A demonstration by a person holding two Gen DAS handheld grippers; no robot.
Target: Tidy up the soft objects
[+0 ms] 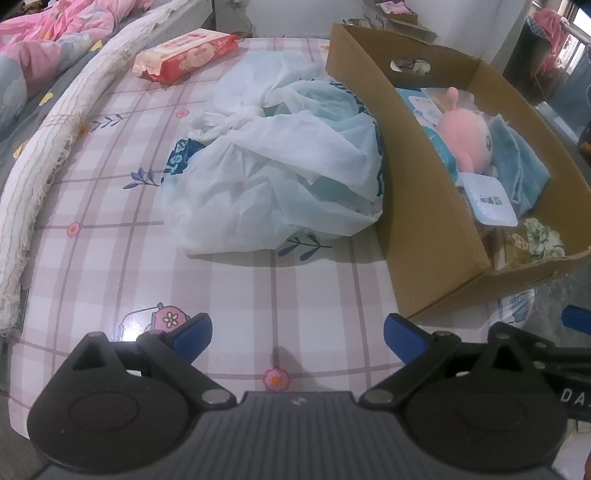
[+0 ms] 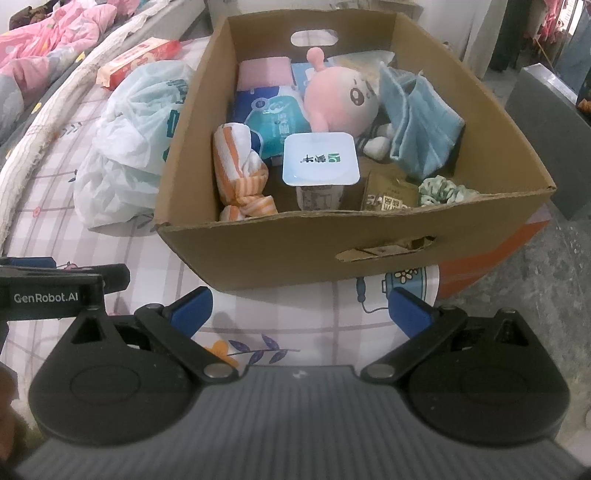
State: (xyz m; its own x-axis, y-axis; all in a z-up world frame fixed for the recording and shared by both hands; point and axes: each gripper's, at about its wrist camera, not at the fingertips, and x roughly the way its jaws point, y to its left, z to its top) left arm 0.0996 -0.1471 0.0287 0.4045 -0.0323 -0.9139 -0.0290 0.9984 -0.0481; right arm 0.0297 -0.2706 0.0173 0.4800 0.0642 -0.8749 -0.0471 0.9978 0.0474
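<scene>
A cardboard box (image 2: 295, 240) stands on the checked tablecloth; it also shows in the left wrist view (image 1: 424, 206). It holds a pink plush toy (image 2: 340, 99), a blue cloth (image 2: 421, 122), an orange-striped cloth (image 2: 240, 170), a green scrunchie (image 2: 443, 192), a yogurt cup (image 2: 319, 158) and tissue packs (image 2: 273, 114). A white plastic bag (image 1: 280, 162) lies left of the box. My left gripper (image 1: 297, 334) is open and empty, in front of the bag. My right gripper (image 2: 301, 308) is open and empty, just before the box's near wall.
A red wet-wipe pack (image 1: 184, 53) lies at the table's far side. A rolled white cloth edge (image 1: 48, 147) runs along the left, with pink bedding (image 1: 44, 33) beyond. The table's edge and grey floor (image 2: 535, 266) are on the right.
</scene>
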